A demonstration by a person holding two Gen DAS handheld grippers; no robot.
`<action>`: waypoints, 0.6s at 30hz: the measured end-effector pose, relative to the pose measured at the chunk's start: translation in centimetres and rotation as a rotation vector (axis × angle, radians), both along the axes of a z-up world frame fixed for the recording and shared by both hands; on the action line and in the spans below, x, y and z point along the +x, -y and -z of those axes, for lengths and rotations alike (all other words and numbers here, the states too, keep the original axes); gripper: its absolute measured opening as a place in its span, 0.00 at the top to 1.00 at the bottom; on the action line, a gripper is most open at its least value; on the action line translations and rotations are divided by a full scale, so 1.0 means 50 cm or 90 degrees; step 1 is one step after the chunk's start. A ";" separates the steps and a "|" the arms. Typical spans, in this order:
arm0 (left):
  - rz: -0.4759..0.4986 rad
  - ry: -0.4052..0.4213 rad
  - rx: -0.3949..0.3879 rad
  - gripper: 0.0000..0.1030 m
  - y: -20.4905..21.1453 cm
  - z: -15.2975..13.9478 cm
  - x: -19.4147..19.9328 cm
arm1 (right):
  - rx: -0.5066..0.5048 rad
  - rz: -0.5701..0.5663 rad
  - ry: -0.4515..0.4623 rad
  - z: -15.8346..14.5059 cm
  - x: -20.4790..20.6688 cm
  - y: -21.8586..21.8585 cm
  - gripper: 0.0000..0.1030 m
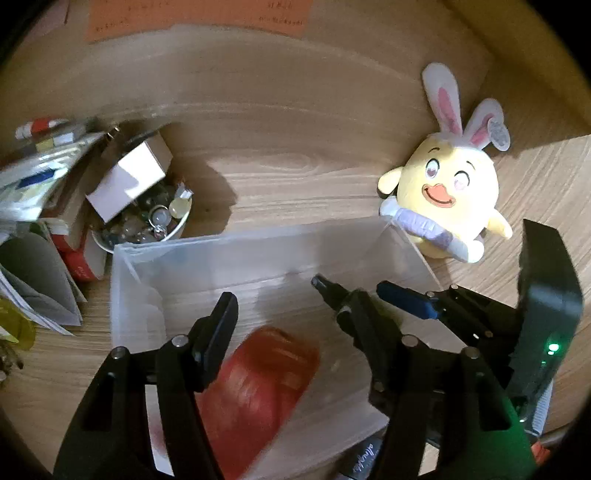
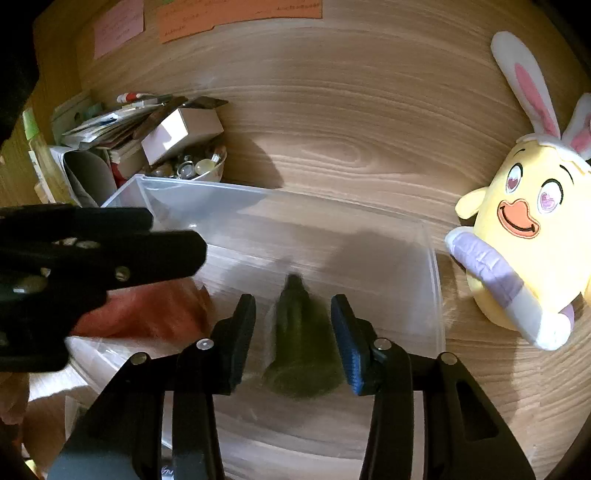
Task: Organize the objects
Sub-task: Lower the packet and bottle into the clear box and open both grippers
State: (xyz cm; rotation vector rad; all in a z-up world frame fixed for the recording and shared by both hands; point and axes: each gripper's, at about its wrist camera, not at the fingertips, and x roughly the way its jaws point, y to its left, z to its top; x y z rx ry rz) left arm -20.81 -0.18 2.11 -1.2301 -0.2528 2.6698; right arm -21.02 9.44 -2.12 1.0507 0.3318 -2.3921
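On the wooden desk (image 1: 295, 166), at the centre of both views: a clear bin (image 1: 240, 236), open on top.

Above its near part, at 6 o'clock in the left wrist view: left gripper (image 1: 273, 306), pointing down into the bin. Fingers fairly wide apart. Between and below them, toward 6 o'clock: a red thing (image 1: 258, 387), blurred, inside the bin walls. Left finger seen in front of its edge, but no visible press from either pad, so not gripped as far as can be seen. Cannot tell what the red thing is.

At 6 o'clock in the right wrist view: right gripper (image 2: 291, 306), also tilted down over the bin. Fingers moderately apart, with a blue pad on the right one. Between them: a dark green thing (image 2: 299, 343), shaped like a small bottle, narrow end toward 12 o'clock, strongly blurred. Clear gap at its 9 o'clock side; at the 3 o'clock side very near to the blue pad, contact not clear. Looks not pinched. Cannot tell if lying on the bin floor or in the air.

Outside the bin, at 2 o'clock from it: a yellow plush (image 1: 443, 192) with rabbit ears, just beside the corner. At 10 o'clock from the bin: a bowl (image 1: 177, 229) full of small trinkets, with a white box (image 1: 129, 177) leaning on top. Farther to 9 o'clock: a pile of books and papers (image 1: 37, 177). At 12 o'clock, on the back panel: an orange note (image 1: 199, 18).
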 end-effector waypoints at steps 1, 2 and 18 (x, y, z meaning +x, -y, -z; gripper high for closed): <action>-0.003 -0.004 -0.005 0.37 0.001 -0.003 0.003 | 0.000 0.001 -0.001 -0.001 0.001 0.000 0.49; -0.006 -0.010 -0.012 0.37 0.002 -0.008 0.008 | -0.001 0.003 -0.003 -0.003 0.002 -0.001 0.47; -0.048 -0.106 -0.070 0.14 0.037 -0.081 0.129 | -0.016 0.008 -0.066 -0.086 0.064 -0.030 0.24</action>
